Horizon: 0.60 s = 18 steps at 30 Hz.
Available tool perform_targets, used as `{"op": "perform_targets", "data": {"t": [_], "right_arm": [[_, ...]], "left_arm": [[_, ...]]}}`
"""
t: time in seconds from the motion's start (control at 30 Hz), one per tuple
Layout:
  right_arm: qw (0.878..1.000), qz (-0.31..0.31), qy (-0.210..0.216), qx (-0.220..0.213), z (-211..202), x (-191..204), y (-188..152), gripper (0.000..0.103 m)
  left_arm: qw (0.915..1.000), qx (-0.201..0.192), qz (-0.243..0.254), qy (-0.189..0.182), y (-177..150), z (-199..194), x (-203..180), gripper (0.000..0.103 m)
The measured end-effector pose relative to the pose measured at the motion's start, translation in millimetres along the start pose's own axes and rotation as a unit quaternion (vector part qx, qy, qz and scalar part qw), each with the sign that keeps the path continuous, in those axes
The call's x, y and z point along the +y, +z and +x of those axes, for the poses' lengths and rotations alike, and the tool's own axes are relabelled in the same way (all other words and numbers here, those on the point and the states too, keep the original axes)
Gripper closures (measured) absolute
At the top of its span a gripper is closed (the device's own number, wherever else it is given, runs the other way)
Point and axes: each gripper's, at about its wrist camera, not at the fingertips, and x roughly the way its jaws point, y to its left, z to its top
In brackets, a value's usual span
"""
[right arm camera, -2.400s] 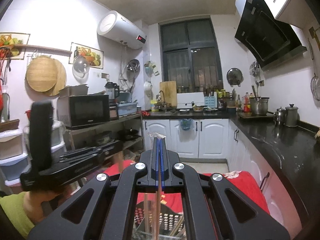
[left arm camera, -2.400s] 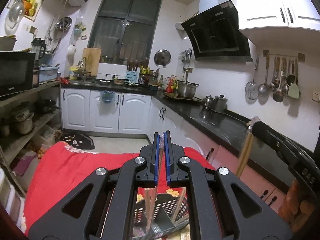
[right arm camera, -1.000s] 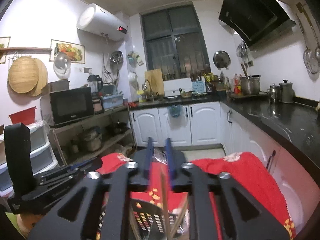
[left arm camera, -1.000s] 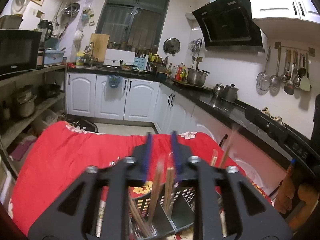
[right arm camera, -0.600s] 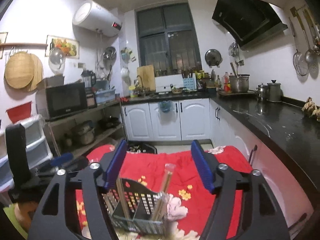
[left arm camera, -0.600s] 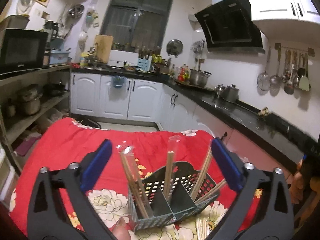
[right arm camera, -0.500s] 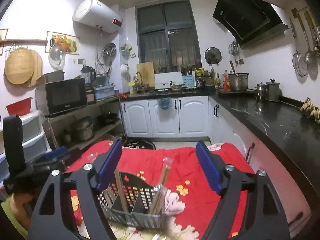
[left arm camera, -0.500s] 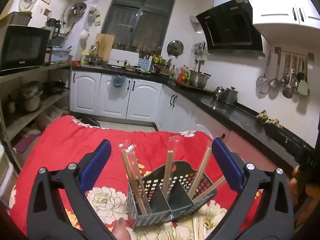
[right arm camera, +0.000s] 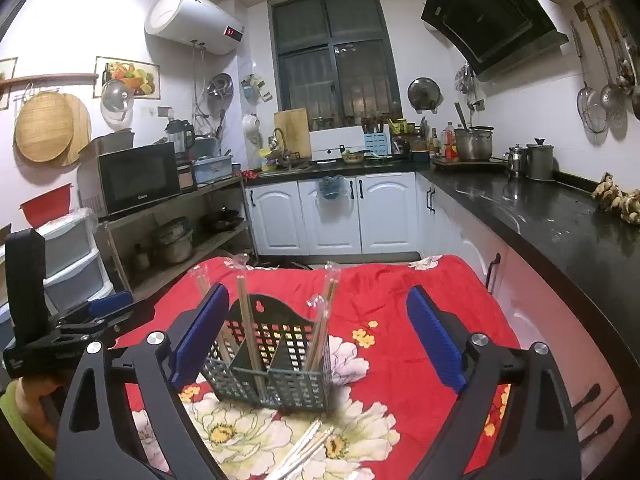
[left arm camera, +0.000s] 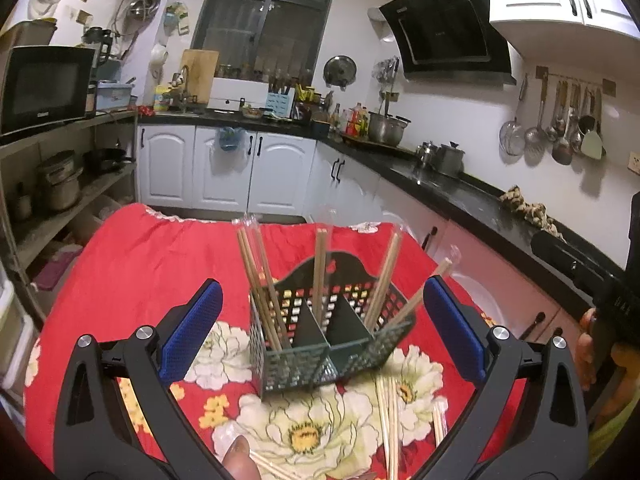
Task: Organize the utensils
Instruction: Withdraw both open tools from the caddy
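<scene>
A dark mesh utensil basket with dividers stands on the red floral tablecloth. Several wrapped pairs of chopsticks stand upright or leaning in its compartments. More wrapped chopsticks lie loose on the cloth in front of it. My left gripper is wide open and empty, its jaws either side of the basket, above and nearer. In the right wrist view the basket holds chopsticks, and loose ones lie in front. My right gripper is wide open and empty. The left gripper shows at the left.
A black countertop with pots runs along the right. White cabinets stand at the back. Open shelves with pots and a microwave are on the left. A fingertip shows at the bottom edge.
Both grippers were shut on chopsticks above the basket. They opened wide and let the chopsticks drop into the compartments, then drew back a little.
</scene>
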Motion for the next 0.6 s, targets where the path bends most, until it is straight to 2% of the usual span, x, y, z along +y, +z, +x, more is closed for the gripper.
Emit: {"op": "perform_targets", "data": {"t": [0.6], "right_arm": [[0.999, -0.006, 0.009, 0.037, -9.4, 5.9, -38.4, 0.014]], "left_arm": [[0.9989, 0.046, -0.008, 0.000, -41.9, -0.9, -2.1, 0.011]]}}
